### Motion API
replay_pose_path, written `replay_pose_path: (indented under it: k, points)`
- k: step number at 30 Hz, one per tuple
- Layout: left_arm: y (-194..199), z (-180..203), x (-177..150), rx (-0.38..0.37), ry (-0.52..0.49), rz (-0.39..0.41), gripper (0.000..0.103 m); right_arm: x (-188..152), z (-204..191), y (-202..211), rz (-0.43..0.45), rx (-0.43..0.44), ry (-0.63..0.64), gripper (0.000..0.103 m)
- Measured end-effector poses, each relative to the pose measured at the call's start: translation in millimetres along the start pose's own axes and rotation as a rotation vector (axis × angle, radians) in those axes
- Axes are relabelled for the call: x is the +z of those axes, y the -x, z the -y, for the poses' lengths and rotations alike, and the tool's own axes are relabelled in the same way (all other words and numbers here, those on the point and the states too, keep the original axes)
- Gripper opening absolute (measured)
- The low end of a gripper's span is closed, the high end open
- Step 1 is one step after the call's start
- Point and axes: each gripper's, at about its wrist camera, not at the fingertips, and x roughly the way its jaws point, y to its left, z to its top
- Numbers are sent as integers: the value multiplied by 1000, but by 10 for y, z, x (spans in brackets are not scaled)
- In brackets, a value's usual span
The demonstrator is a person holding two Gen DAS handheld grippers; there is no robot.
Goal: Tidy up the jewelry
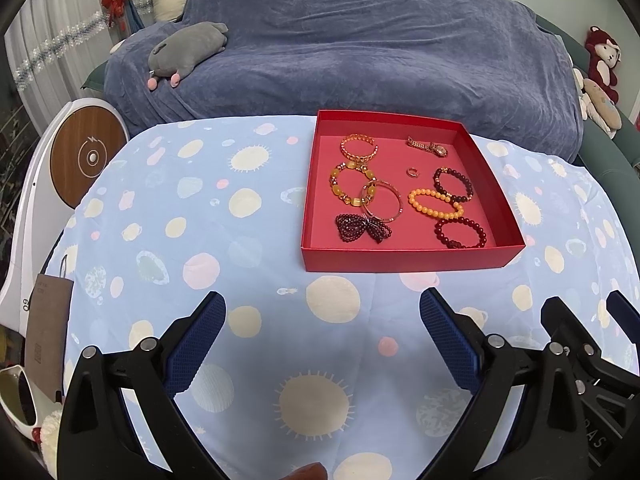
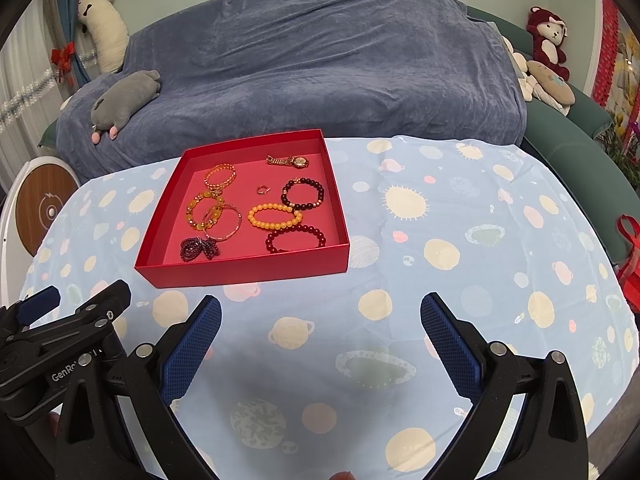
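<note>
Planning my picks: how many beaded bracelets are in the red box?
4. Amber chunky bracelet at left-centre, dark bracelet at right, orange bracelet touching it, dark red bracelet near the front-right corner of the red box. None seem hidden.

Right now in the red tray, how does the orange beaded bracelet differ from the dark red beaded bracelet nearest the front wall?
The orange beaded bracelet has small, pale opaque beads; the dark red beaded bracelet has larger, glossy, near-black beads. The orange one lies further from the front wall of the red cardboard tray, toward the middle; the dark red one lies just behind that wall. Both lie flat as closed loops on the right side, close together.
</note>
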Motion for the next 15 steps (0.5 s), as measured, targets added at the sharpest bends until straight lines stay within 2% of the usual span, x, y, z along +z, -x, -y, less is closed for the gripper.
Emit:
replay_pose_path:
  k: [15]
  points:
    - [3, 5, 29, -16, 3, -1, 93, 14, -6, 6, 2, 0, 3, 96]
